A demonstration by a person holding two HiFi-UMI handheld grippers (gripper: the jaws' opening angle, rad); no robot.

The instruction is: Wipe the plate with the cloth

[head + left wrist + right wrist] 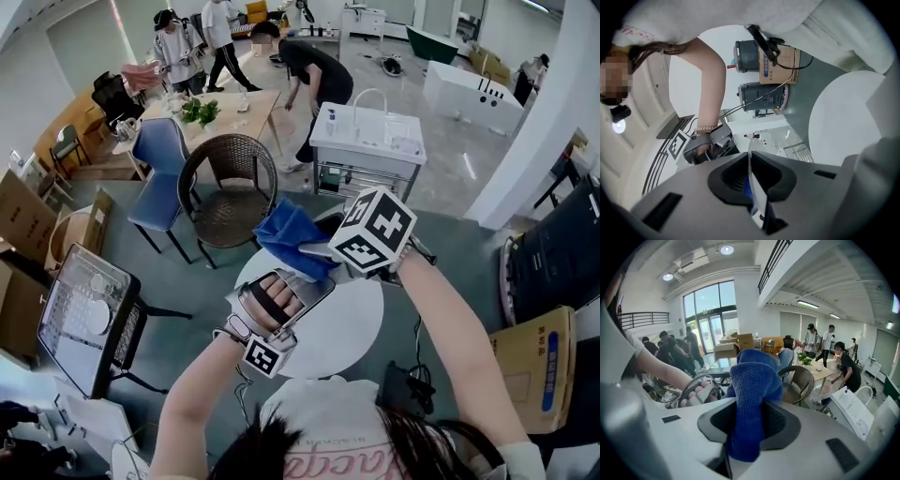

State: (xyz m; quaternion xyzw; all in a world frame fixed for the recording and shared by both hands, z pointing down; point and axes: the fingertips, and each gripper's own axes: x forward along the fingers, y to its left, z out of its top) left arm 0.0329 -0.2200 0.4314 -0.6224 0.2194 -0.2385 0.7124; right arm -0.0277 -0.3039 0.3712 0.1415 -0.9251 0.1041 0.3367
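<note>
My right gripper (321,249), under its marker cube, is shut on a blue cloth (289,234) that bunches out past the jaws. In the right gripper view the cloth (752,380) fills the gap between the jaws (750,423). My left gripper (314,279) sits just below and left of it, held level above the round table. It is shut on the thin rim of a plate (757,199), seen edge-on between its jaws (752,183), with blue cloth showing just behind. In the head view the plate is mostly hidden by cloth and grippers.
A white round table (354,323) lies under both hands. Beyond it stand a wicker chair (230,183), a blue chair (159,171) and a white cart (367,141). A wire rack (84,314) is at the left, a cardboard box (531,375) at the right. Several people stand at the back.
</note>
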